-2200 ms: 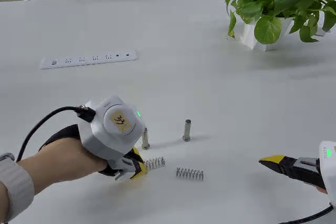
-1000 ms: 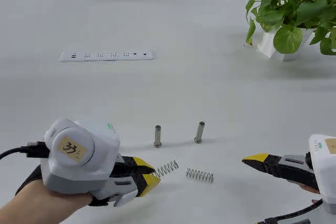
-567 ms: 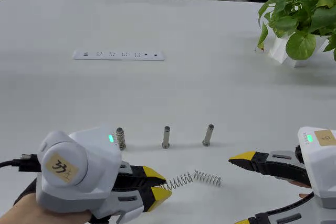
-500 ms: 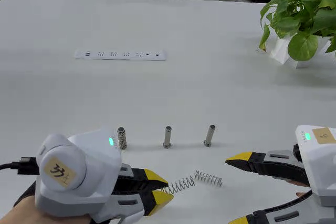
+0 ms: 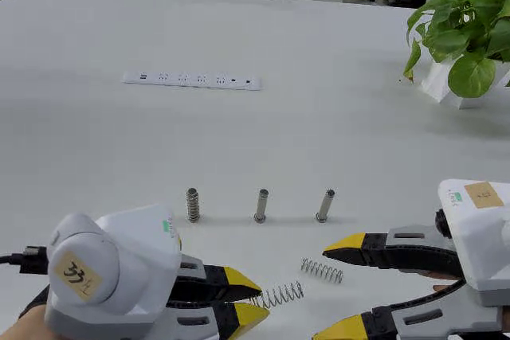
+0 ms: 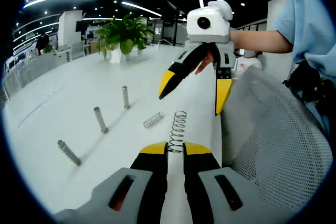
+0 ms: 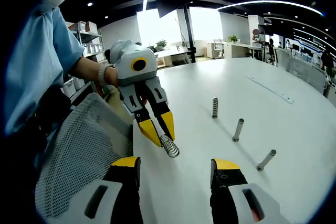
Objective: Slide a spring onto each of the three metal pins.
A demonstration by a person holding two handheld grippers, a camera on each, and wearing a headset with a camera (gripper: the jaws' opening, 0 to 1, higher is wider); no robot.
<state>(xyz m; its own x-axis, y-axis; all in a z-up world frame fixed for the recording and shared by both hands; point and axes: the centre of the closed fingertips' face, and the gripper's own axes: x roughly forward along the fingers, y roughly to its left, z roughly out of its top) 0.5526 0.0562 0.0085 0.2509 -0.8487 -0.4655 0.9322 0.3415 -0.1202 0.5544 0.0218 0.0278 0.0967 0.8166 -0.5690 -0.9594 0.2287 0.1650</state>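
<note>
Three metal pins stand in a row on the white table [image 5: 335, 117]. The left pin [image 5: 192, 205] wears a spring; the middle pin [image 5: 260, 205] and right pin [image 5: 324, 205] are bare. My left gripper [image 5: 256, 298] is near the table's front edge, shut on one end of a spring [image 5: 276, 295] that sticks out ahead of its tips [image 6: 177, 127]. A second spring [image 5: 322, 271] lies loose on the table in front of the right pin. My right gripper [image 5: 323, 292] stands open just right of the held spring, facing the left gripper [image 7: 157, 127].
A white power strip [image 5: 191, 80] lies at the back left. A potted plant [image 5: 470, 29] stands at the back right. A mesh chair [image 6: 273, 145] sits at the table's near edge beside the person.
The left gripper took hold of a spring from the table and keeps it. The right gripper has come in leftward toward it. The head camera shifted, bringing the spring-covered left pin into view.
</note>
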